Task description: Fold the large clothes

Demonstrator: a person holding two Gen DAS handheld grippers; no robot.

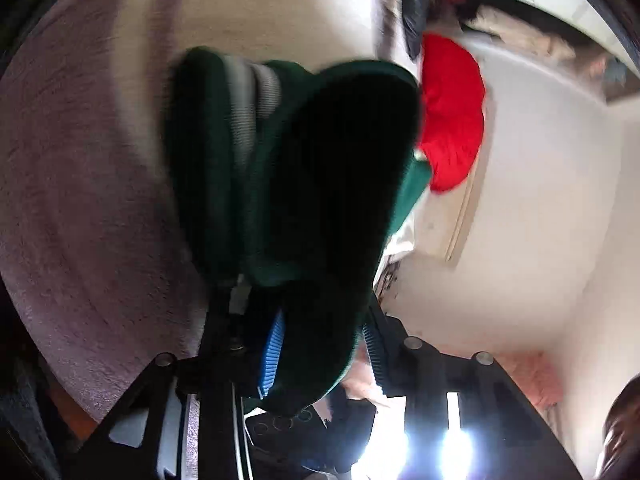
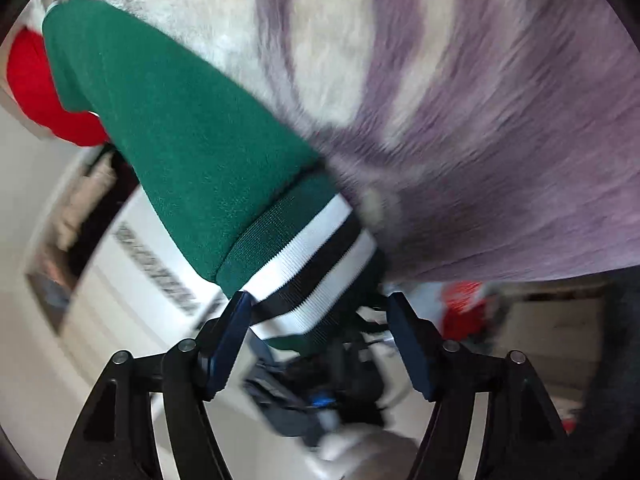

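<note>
A dark green knit garment (image 1: 304, 168) with white and black striped ribbed trim hangs bunched over my left gripper (image 1: 296, 304). The cloth hides most of the fingers; a blue pad (image 1: 272, 352) shows pressed against the cloth, so the gripper looks shut on it. In the right wrist view the same green garment (image 2: 180, 128) stretches from the upper left down to its striped cuff (image 2: 316, 268), which lies between the two spread blue fingers (image 2: 228, 340) of my right gripper (image 2: 320, 308). The jaws stand wide apart and do not pinch the cuff.
A fuzzy grey-purple blanket (image 2: 480, 120) lies under the garment; it also shows in the left wrist view (image 1: 80, 160). A red cloth (image 1: 452, 112) lies beyond the green garment, seen in the right wrist view (image 2: 36, 80) too. White walls and cluttered furniture surround the scene.
</note>
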